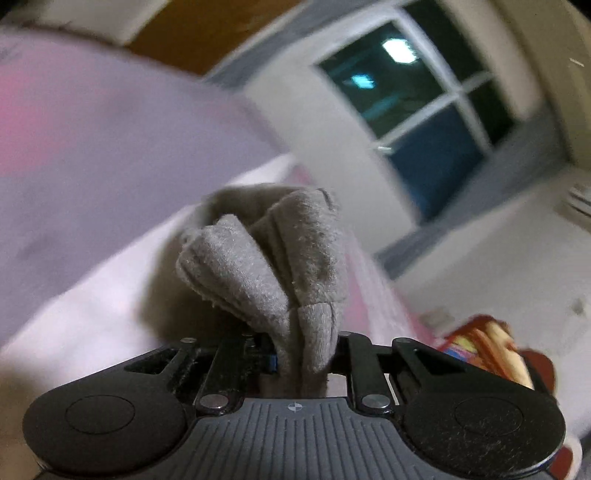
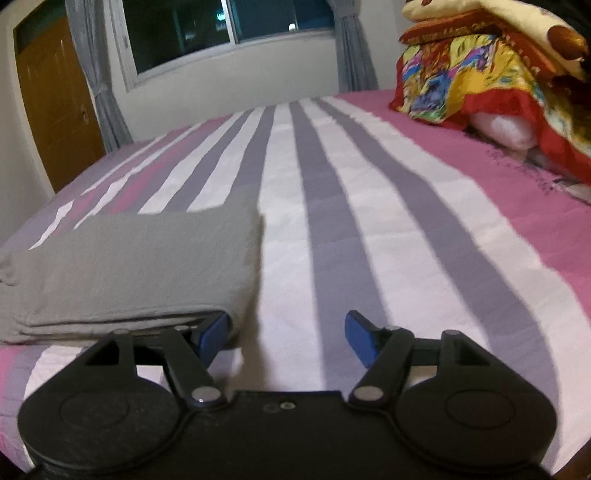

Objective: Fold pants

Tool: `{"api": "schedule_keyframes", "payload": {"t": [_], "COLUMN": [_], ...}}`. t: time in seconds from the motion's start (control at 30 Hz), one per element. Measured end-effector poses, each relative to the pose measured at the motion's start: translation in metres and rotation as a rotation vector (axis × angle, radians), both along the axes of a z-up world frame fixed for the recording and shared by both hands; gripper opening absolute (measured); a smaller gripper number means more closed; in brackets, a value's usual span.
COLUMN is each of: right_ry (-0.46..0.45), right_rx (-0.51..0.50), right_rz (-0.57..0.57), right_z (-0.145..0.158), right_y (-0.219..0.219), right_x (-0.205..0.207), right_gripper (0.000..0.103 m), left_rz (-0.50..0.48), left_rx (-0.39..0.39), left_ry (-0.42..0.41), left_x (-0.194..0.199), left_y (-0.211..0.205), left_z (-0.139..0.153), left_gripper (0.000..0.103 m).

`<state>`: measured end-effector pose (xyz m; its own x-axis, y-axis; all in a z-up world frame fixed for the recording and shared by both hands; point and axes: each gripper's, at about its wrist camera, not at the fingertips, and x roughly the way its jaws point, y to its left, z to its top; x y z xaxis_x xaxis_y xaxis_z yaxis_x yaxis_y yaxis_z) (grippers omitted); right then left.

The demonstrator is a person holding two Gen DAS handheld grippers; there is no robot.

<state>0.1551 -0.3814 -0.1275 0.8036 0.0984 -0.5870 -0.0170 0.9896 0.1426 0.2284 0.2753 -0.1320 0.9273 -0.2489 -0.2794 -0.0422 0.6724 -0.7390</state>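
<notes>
In the left wrist view the left gripper is clamped together on a bunched fold of the grey pants, the soft cloth rising in thick ridges straight up toward twelve o'clock from between the black jaws and hiding the pads almost wholly. Behind the cloth the striped bed cover spreads blurred across nine and ten o'clock, and a dark window with a white frame tilts across one o'clock, with a patch of bright patterned bedding at four o'clock. In the right wrist view the right gripper has its jaws standing apart with nothing pressed between them; its blue fingertips hang just above the bed, whose cover runs in white, grey and pink stripes toward twelve o'clock. The pants lie there as a flat, neatly layered grey stack at nine o'clock, resting on the bed, and the near right corner of the stack meets the left blue pad, though whether it truly touches cannot be told. A heap of colourful quilts sits on the pink edge at two o'clock, well apart from the pants. A brown door stands at ten o'clock beside grey curtains and the window.
</notes>
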Motion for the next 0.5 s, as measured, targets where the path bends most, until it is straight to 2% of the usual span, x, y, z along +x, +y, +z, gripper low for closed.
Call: {"api": "schedule_keyframes", "payload": {"t": [0.07,0.17,0.23,0.27,0.33,0.5], "right_ry": [-0.029,-0.047,-0.043,-0.026,-0.048,-0.051], "right_rx": [0.031,0.208,0.207,0.221,0.239,0.229], "right_rz": [-0.043,-0.084,-0.107,-0.119,-0.111,-0.092], "right_z": [0.004,0.002,-0.004,-0.008,-0.006,-0.006], "right_y": [-0.012,-0.036,-0.039,-0.040,-0.042,-0.042], "right_x": [-0.002,-0.005,-0.011,-0.012,-0.016,-0.015], "right_gripper": [0.069,0.069,0.069,0.070,0.070,0.070], "left_rz": [-0.062,-0.171,-0.254,-0.300,-0.374,-0.555], "left_rx": [0.065,0.167,0.221,0.251,0.290,0.401], "left_ry": [-0.060,-0.111,-0.134,-0.137,-0.125,-0.054], "left_x": [0.010,0.029,0.041,0.049,0.061,0.077], "left_y": [-0.030,-0.085,-0.124,-0.150,-0.182,-0.279], "left_z": [0.033,0.073,0.091,0.096,0.101,0.084], "left_gripper": [0.017,0.017,0.017,0.017,0.017,0.017]}}
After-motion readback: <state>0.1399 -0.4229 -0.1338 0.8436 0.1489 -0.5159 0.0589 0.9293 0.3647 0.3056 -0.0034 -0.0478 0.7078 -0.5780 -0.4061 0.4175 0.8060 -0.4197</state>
